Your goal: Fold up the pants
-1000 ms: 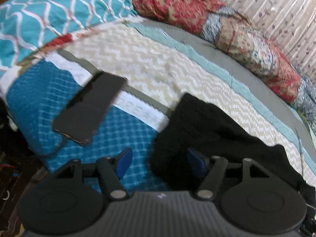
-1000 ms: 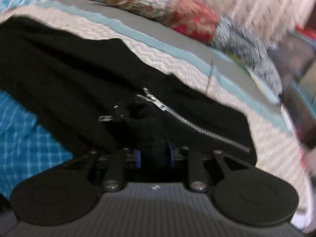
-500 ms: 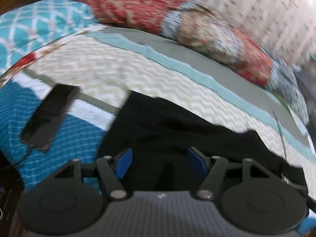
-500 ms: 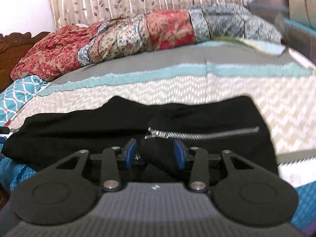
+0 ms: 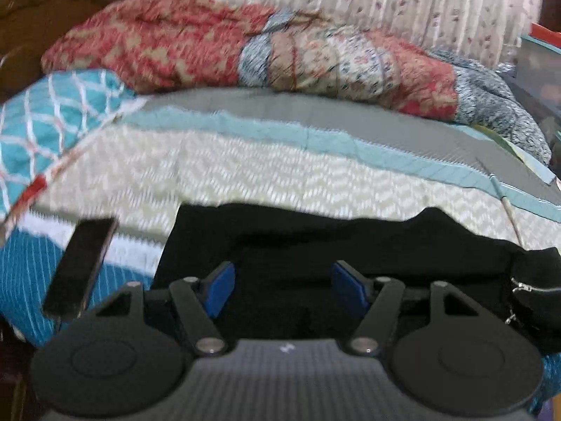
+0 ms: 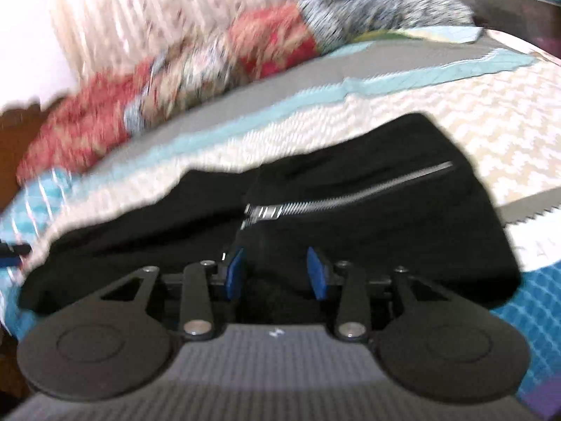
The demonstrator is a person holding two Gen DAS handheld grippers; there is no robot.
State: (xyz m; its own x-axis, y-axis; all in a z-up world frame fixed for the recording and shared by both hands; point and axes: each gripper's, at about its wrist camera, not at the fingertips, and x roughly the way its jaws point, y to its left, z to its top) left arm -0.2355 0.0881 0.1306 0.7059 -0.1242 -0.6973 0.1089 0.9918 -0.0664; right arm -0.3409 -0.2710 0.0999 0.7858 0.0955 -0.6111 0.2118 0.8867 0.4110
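Observation:
Black pants lie across the patterned bedspread, with a silver zipper near the waist end. In the left wrist view, my left gripper hovers over the leg end of the pants. Its blue pads stand wide apart and grip nothing. In the right wrist view, my right gripper is at the waist end of the pants, just below the zipper. It is shut on a raised bunch of black fabric between its pads. The zipper also shows at the right edge of the left wrist view.
A dark phone lies on the blue part of the bedspread, left of the pants. A rolled red and grey quilt runs along the far side. A teal pillow and a wooden headboard are at far left.
My left gripper has swung right, from over the blue bedspread near the phone to over the pants, still open. My right gripper has rolled while keeping its hold on the fabric by the zipper.

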